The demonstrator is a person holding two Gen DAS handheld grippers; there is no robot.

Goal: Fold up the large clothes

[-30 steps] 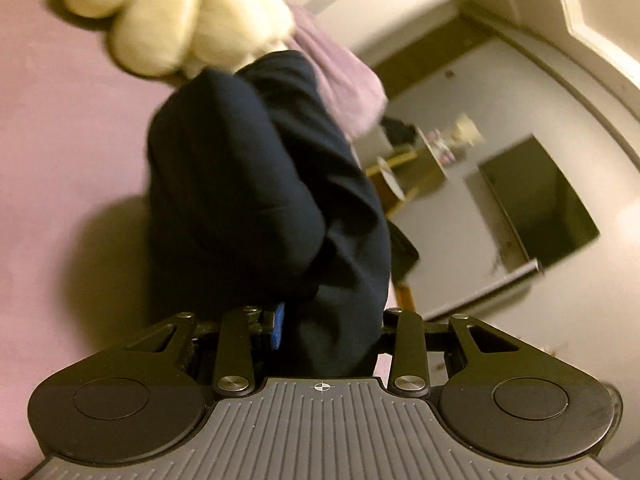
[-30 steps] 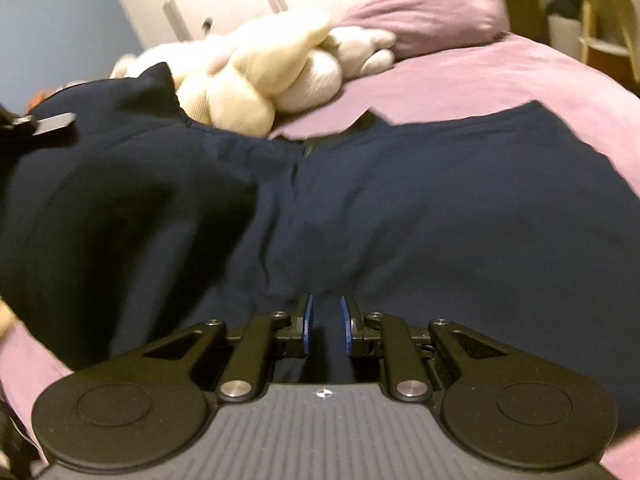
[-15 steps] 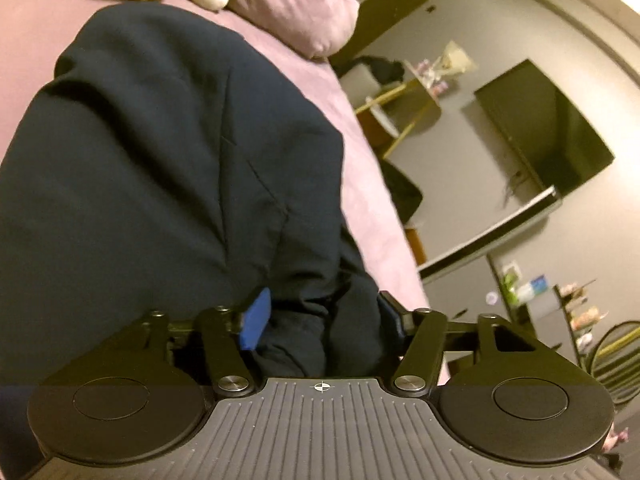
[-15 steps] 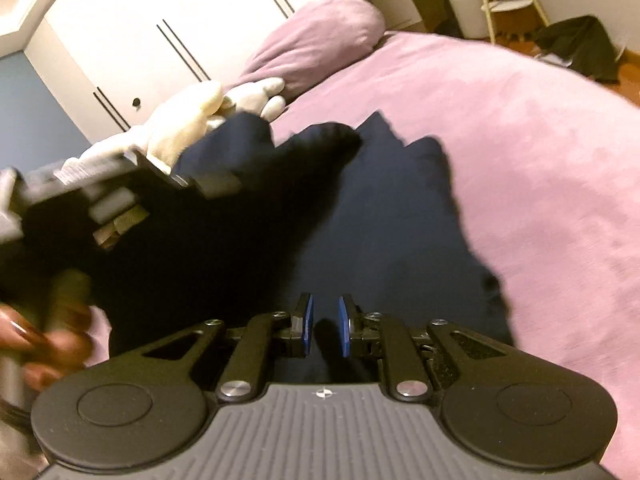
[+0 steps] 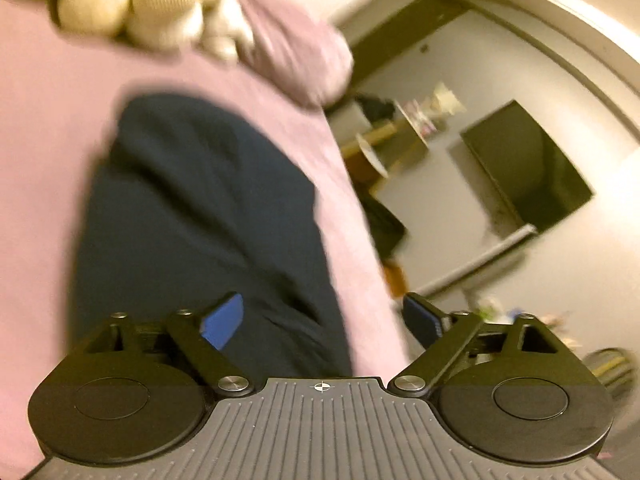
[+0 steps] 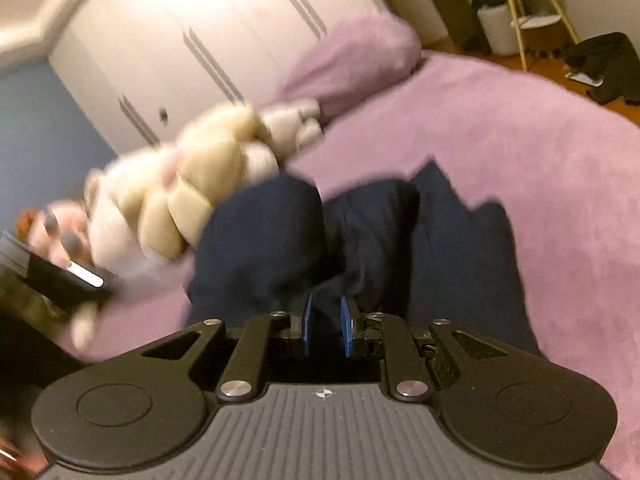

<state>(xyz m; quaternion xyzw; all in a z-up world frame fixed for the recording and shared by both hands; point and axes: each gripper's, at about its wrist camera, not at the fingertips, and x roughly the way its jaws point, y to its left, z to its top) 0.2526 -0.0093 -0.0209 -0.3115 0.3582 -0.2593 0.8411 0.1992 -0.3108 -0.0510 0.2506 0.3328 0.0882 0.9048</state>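
While left tongs (image 5: pixel 322 316) gape above navy garment (image 5: pixel 200 220), right tongs (image 6: pixel 326 322) pinch it.

A home bedroom: bed (image 6: pixel 520 152), pillow (image 6: pixel 352 60), wardrobe (image 6: pixel 224 24).

Matt navy cloth garment (image 6: pixel 452 248) lies on a fuzzy, seemingly fleece pink bedcover (image 6: pixel 540 152) beside a plush toy (image 6: pixel 208 188).

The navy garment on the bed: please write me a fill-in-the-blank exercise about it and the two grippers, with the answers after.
1. The navy garment lies on a bed cover of ____ colour.
2. The left gripper has its jaws ____.
3. The right gripper is nearly closed, pinching the ____.
4. Beside the garment lies a cream ____ toy.

Answers: pink; open; garment; plush
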